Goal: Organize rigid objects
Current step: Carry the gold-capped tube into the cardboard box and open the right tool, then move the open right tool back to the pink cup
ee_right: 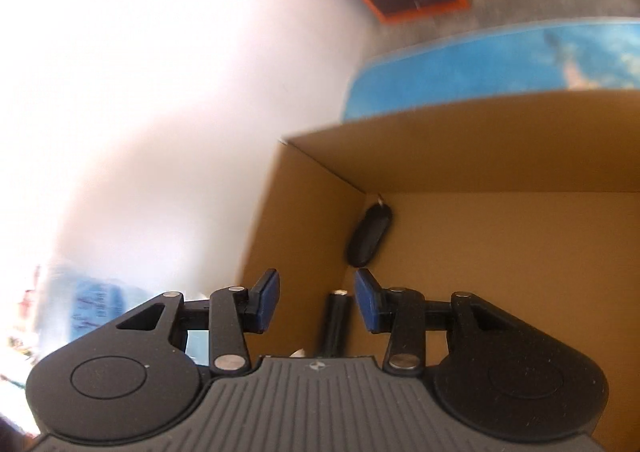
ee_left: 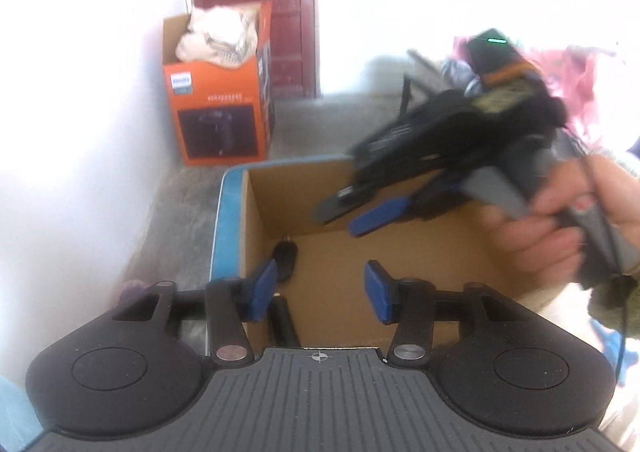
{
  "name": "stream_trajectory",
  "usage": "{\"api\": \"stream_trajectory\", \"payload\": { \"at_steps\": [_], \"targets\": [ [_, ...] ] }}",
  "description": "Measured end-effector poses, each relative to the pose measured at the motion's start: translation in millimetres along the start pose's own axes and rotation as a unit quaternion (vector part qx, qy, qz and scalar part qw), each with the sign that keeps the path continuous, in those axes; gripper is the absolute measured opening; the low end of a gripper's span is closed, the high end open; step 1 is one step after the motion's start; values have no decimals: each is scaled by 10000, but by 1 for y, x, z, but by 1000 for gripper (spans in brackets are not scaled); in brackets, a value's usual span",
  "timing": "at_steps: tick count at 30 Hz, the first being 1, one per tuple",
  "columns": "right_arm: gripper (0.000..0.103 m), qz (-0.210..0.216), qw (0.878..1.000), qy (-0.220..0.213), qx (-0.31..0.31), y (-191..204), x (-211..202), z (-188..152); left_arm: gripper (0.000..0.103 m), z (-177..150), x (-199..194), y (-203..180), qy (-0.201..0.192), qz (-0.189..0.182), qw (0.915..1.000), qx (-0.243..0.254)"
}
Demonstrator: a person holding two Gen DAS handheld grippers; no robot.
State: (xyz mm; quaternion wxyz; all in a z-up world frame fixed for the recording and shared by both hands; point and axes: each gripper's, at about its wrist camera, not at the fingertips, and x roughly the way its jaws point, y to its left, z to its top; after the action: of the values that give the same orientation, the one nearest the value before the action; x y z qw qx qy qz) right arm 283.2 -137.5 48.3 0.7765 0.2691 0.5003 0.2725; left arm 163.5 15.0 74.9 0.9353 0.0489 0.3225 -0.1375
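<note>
- The left gripper (ee_left: 320, 288) is hovering above the open brown cardboard box (ee_left: 400, 264), its blue-padded fingers (ee_left: 262, 284) standing partly apart and holding nothing.
- The right gripper (ee_right: 316, 302) is hanging over the same box (ee_right: 500, 155), fingers likewise parted and empty.
- A small black oval key fob (ee_right: 369, 234) is lying on the box floor in the corner.
- A black cylindrical object (ee_right: 337, 326) is lying just beside it, against the side wall.

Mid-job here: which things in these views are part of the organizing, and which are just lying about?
Job:
- open cardboard box
- black oval fob on its floor, in a corner
- black cylinder beside it
- left gripper and right gripper, both empty

Lying about:
- orange box holding cloth
- pink clutter
</note>
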Motion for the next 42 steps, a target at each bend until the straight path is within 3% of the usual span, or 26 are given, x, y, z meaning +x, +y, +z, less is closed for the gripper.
{"api": "stream_trajectory", "payload": {
  "at_steps": [7,13,18,21,27,32,42],
  "targets": [
    [45,570,9938,-892,-331,4,-117,-80,54,-31,-43,-12,-217,-306,9992,-128],
    [45,595,9901,-1218,-377,-4,-148,-149,55,-71,-51,-35,48,-568,9984,-64],
    [45,542,9906,-1258,34,-32,-117,-204,54,-105,-42,-56,430,-797,9959,-82],
    [45,347,9915,-1218,305,-44,-92,-219,52,-121,-34,-67,651,-707,9954,25],
    [45,253,9918,-1211,312,-43,-59,-231,40,-131,-19,-77,756,-392,9958,338],
    [44,194,9932,-1124,233,-47,-45,-233,26,-137,-11,-79,834,-337,9951,400],
    [36,143,9950,-942,302,-54,-19,-227,20,-141,-2,-79,955,-369,9937,453]
  ]
}}
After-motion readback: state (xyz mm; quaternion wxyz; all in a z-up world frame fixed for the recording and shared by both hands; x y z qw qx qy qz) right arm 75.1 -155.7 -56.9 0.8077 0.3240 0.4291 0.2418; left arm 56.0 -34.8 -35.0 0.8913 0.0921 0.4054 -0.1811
